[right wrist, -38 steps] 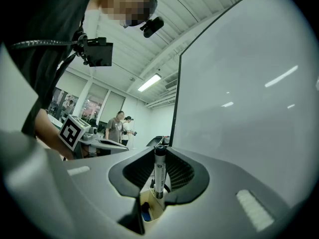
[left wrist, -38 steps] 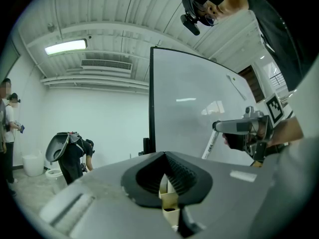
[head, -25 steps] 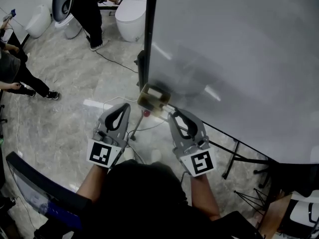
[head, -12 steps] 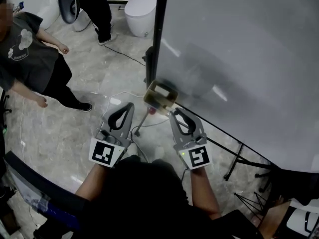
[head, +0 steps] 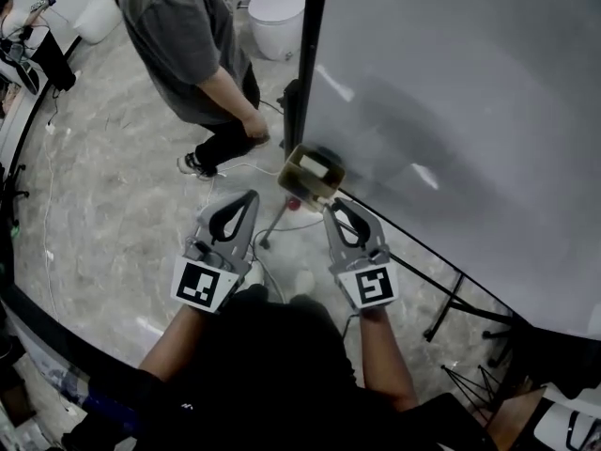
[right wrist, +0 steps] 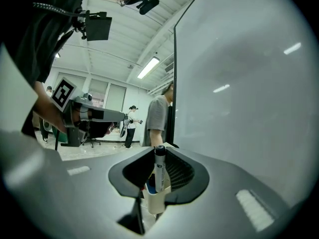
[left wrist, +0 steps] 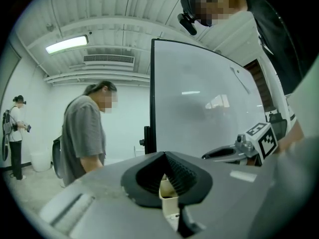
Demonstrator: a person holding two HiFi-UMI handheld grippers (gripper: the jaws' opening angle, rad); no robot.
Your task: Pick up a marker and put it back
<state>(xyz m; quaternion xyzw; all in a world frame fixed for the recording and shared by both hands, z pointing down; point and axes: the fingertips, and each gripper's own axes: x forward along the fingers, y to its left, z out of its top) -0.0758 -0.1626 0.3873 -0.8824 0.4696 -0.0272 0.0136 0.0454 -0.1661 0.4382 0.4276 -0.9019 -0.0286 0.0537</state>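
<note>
Your right gripper (head: 331, 207) is clenched on the marker (right wrist: 159, 166) – the right gripper view shows both ribbed pads pressed against its barrel, one from each side. The marker stands upright, dark cap on top, and its lower end sits inside the cream holder (right wrist: 155, 203) directly under your jaws. A blue-tipped pen (right wrist: 151, 187) stands in the same holder, just beside the marker on its left.

From your head view, the holder hangs at the lower left corner of the whiteboard (head: 451, 111), against the board's dark frame. Your right gripper's tip is touching or nearly touching the holder's near edge – I cannot tell which.

Your left gripper (head: 246, 198) has its jaws closed together with nothing gripped. It is level with your right one, to the left of the holder and apart from it.

A person in a grey shirt (head: 183, 36) stands on the marble-patterned floor (head: 113, 186) just beyond your left gripper, near the board's frame. A white cable (head: 246, 169) lies on the floor by that person's feet.
</note>
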